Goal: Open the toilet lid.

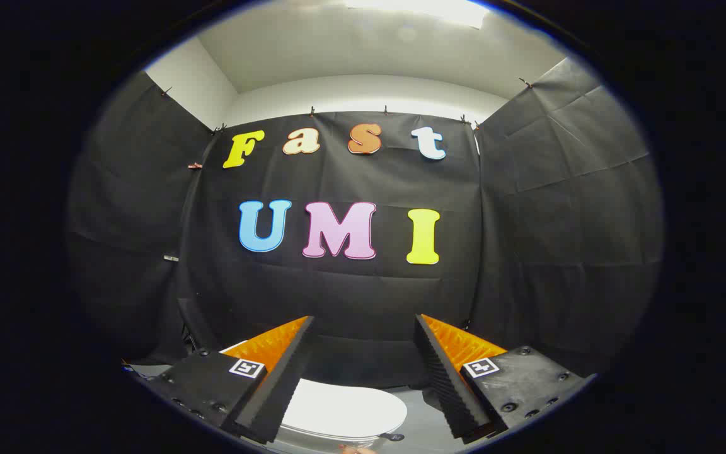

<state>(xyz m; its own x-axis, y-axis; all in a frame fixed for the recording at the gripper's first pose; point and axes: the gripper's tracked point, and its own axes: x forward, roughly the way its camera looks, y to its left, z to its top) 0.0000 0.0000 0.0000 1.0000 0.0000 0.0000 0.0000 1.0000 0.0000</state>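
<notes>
Both gripper (pixel 363 328) fingers spread apart, nothing held; toilet lid (pixel 338 410) lies flat below

The gripper (pixel 364 328) was held high with its two orange-and-black fingers (pixel 281 378) spread wide apart, nothing between them. Below and between the fingers lay the white toilet lid (pixel 344 410), closed flat and well apart from the fingertips. A pale grey floor (pixel 423 422) showed beside the lid, toward the right finger. Beyond the fingers hung black cloth.
</notes>
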